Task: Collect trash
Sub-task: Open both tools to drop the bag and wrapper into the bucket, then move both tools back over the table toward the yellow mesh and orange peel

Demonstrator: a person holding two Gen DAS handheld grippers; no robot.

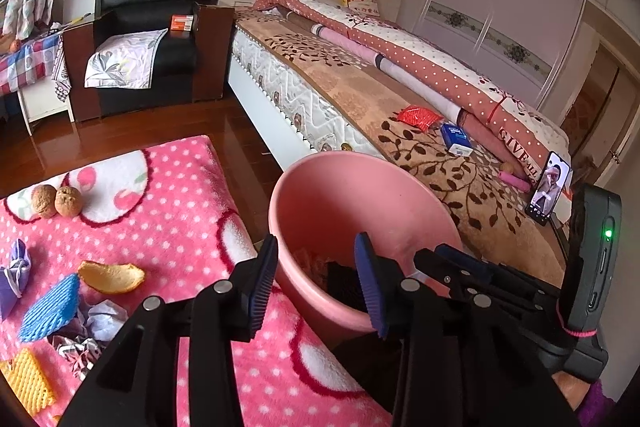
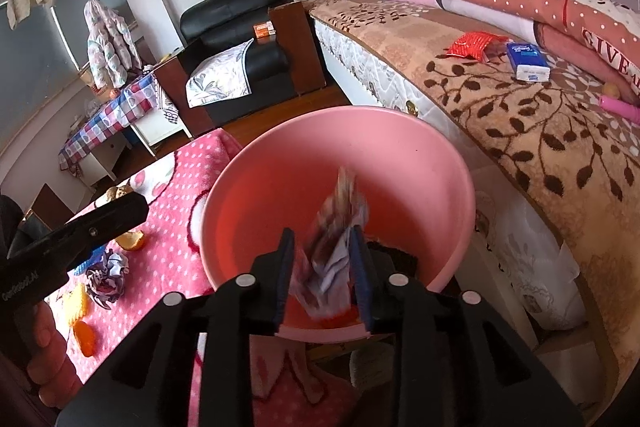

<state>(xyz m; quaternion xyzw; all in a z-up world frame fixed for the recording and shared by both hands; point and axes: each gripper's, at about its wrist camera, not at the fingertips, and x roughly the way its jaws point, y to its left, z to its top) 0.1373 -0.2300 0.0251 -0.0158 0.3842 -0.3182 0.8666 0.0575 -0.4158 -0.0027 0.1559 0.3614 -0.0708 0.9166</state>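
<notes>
A pink bin (image 1: 320, 195) (image 2: 280, 179) stands beside the pink spotted blanket (image 1: 168, 187). My right gripper (image 2: 322, 271) is over the bin's mouth with a crumpled printed wrapper (image 2: 332, 247) between its fingers; the wrapper is blurred, and whether the pads still press it is unclear. My left gripper (image 1: 316, 279) is open and empty at the bin's near rim. On the blanket lie an orange peel (image 1: 110, 277), a blue foam net (image 1: 50, 309), crumpled paper (image 1: 104, 319), a yellow foam net (image 1: 26, 381), a purple wrapper (image 1: 14, 277) and two walnuts (image 1: 56, 201).
A bed (image 1: 360, 95) runs along the right with a red packet (image 1: 418, 115), a blue tissue pack (image 1: 456, 139) and a phone (image 1: 548, 187). A black armchair (image 1: 148, 39) stands at the back. Wooden floor (image 1: 120, 131) lies between.
</notes>
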